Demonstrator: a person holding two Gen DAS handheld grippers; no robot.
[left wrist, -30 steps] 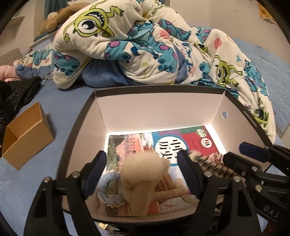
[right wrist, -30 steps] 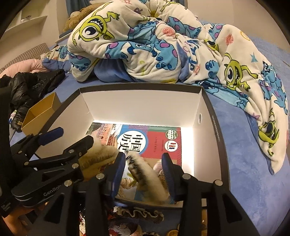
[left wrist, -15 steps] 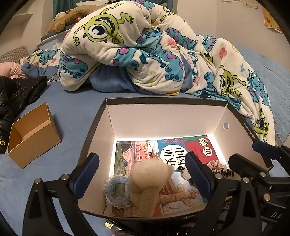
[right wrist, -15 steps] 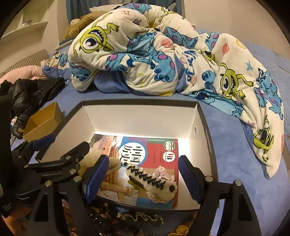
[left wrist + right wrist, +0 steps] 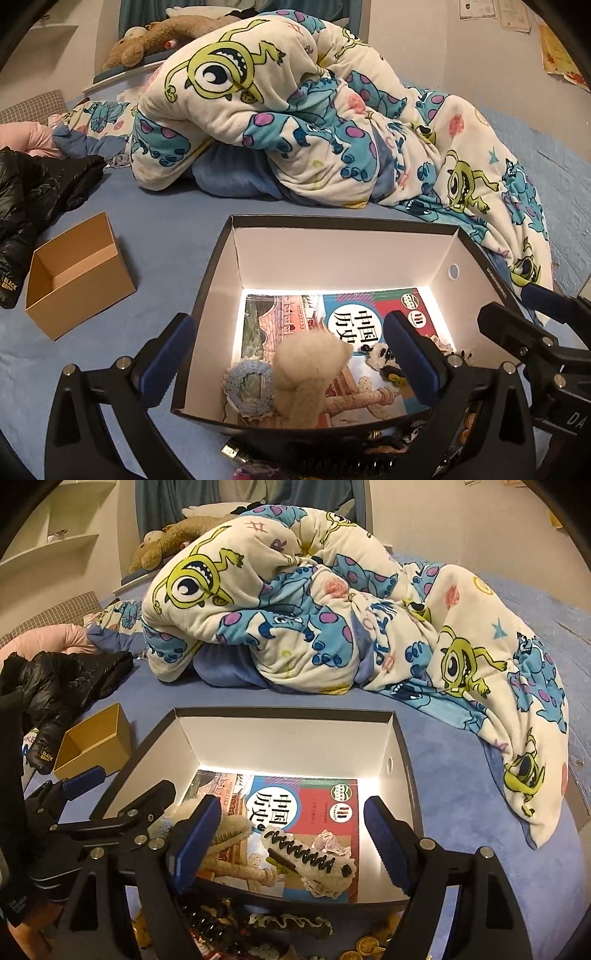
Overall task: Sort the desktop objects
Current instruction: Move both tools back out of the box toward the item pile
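A black box with white inside stands on the blue bed. In it lie a history book, a beige fluffy hair clip, a light blue scrunchie and a white fuzzy clip with black teeth. My left gripper is open and empty above the box's near edge, over the beige clip. My right gripper is open and empty above the white clip. Each gripper shows in the other's view, the right and the left.
A small brown cardboard box stands open to the left. A black jacket lies far left. A cartoon blanket is heaped behind. Loose hair items and gold coins lie in front of the black box.
Both grippers opened and let go of their clips, which now lie in the box. Both grippers have drawn back and up from the box.
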